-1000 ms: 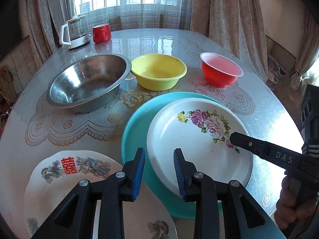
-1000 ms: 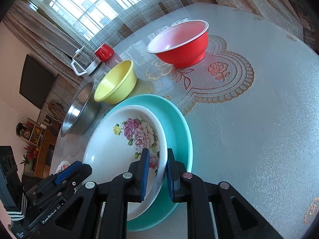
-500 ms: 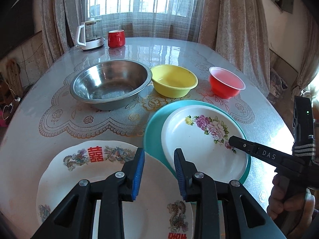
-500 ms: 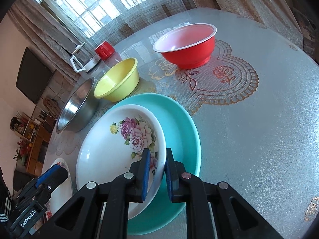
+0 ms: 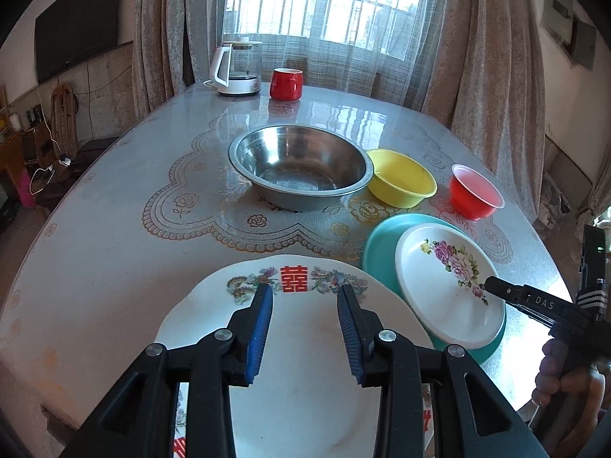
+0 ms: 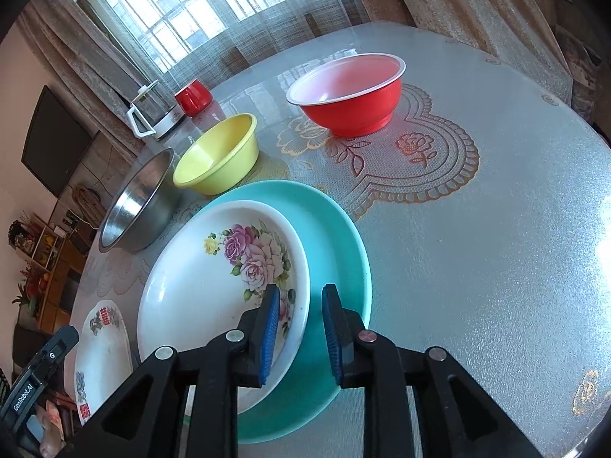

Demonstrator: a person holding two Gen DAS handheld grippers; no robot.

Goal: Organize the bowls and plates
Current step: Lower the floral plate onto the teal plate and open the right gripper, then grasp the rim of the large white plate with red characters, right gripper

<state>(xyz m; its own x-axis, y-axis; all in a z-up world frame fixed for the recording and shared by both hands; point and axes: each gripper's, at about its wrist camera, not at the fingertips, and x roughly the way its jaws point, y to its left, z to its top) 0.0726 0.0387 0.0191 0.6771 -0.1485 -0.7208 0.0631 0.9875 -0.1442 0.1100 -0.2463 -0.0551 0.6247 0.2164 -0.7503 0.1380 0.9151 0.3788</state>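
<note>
**Both grippers loose above the plates**

Our right gripper (image 6: 298,330) has just been opening: its jaws stand a little apart on either side of the rim of the flowered white plate (image 6: 214,278), and the pads do not press it. This plate lies inside the teal plate (image 6: 336,229), shifted toward its left edge. Our left gripper (image 5: 305,332) has also opened further; its blue pads (image 5: 261,328) are spread over the white plate with red characters (image 5: 301,362) and nothing is between them.

Only the left view shows this third plate in full, just beside the teal one, and the near table edge (image 5: 49,408) close under it. Only the right view shows the wide bare table (image 6: 496,248) on the right. Behind the plates stand the steel bowl (image 5: 301,164), yellow bowl (image 5: 401,177) and red bowl (image 5: 475,191) in one row.
</note>
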